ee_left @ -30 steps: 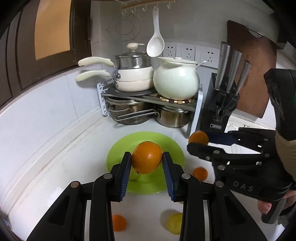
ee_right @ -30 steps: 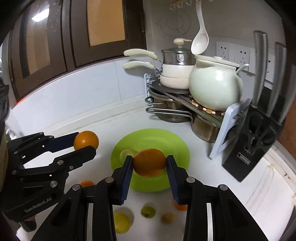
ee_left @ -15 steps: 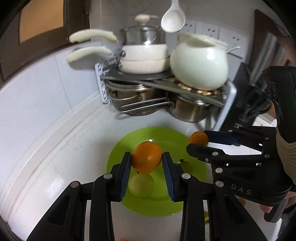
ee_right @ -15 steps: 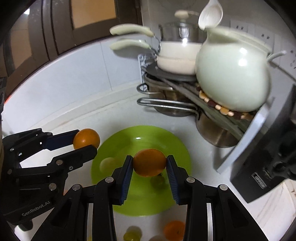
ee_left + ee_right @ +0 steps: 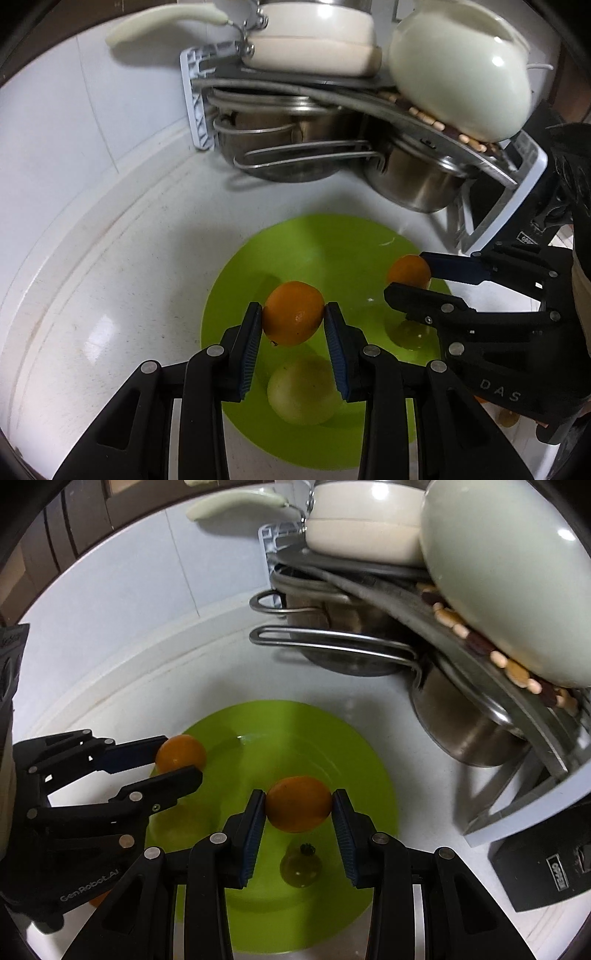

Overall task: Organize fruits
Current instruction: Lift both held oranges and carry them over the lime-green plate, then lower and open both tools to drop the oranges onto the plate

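My left gripper point(image 5: 293, 319) is shut on an orange point(image 5: 293, 317), held just above the lime-green plate point(image 5: 325, 243). My right gripper point(image 5: 298, 805) is shut on a second orange point(image 5: 298, 804) over the same plate point(image 5: 354, 760). Each gripper appears in the other's view: the right gripper point(image 5: 408, 278) with its orange point(image 5: 408, 271) at the right, the left gripper point(image 5: 179, 760) with its orange point(image 5: 181, 751) at the left. A pale yellow-green fruit point(image 5: 301, 397) lies on the plate under the left gripper. A smaller green fruit point(image 5: 300, 867) with a dark stem end lies under the right one.
A dish rack point(image 5: 199, 110) behind the plate holds steel pots point(image 5: 410, 181), cream pans point(image 5: 314, 44) and a white ceramic pot point(image 5: 461, 74). A black knife block point(image 5: 546, 871) stands at the right. White tiled wall curves round the left. More fruit lies partly hidden on the counter.
Both grippers have moved forward and down toward the green plate with their oranges still clamped. The plate and rack now fill the views, and the loose fruit on the counter has dropped out of sight.
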`<state>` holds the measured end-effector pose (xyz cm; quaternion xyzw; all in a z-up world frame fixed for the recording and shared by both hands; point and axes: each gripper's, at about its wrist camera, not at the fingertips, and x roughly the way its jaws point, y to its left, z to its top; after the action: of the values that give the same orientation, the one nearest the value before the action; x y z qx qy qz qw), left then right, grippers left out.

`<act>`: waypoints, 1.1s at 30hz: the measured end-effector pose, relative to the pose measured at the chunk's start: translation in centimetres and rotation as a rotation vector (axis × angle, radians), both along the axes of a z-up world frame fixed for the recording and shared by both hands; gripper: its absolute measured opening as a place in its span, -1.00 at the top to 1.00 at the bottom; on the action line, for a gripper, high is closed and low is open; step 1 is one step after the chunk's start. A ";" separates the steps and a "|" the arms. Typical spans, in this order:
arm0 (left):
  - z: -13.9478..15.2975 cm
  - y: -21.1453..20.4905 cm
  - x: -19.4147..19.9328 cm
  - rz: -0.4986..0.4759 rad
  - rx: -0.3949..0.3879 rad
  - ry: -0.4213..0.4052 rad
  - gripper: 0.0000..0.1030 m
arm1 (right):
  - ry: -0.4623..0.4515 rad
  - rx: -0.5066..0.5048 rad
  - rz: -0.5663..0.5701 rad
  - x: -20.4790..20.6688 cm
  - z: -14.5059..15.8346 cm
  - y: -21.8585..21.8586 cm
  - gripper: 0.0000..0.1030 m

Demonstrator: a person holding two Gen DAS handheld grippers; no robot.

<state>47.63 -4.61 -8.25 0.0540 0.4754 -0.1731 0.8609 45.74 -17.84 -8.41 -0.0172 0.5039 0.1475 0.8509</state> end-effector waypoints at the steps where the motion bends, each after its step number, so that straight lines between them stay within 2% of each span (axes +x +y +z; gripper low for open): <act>1: -0.2 0.0 0.2 0.000 -0.001 0.009 0.34 | 0.007 -0.002 0.001 0.2 -0.3 0.1 0.27; 10: -1.6 -0.1 0.9 -0.003 0.000 0.058 0.33 | 0.055 -0.005 0.003 0.8 -1.9 0.2 0.27; 19: -1.4 -0.2 1.0 -0.006 0.004 0.045 0.28 | 0.069 0.003 -0.003 1.1 -2.7 0.2 0.26; 26: -0.8 0.1 0.1 0.014 0.002 0.030 0.21 | 0.049 -0.001 -0.014 0.6 -1.8 0.2 0.22; 33: 1.3 1.2 -1.8 0.060 -0.015 -0.026 0.18 | -0.001 -0.002 -0.027 -1.1 0.2 0.0 0.22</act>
<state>45.78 -3.36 -6.92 0.0358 0.4641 -0.1501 0.8722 44.60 -17.83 -8.25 -0.0113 0.5037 0.1356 0.8531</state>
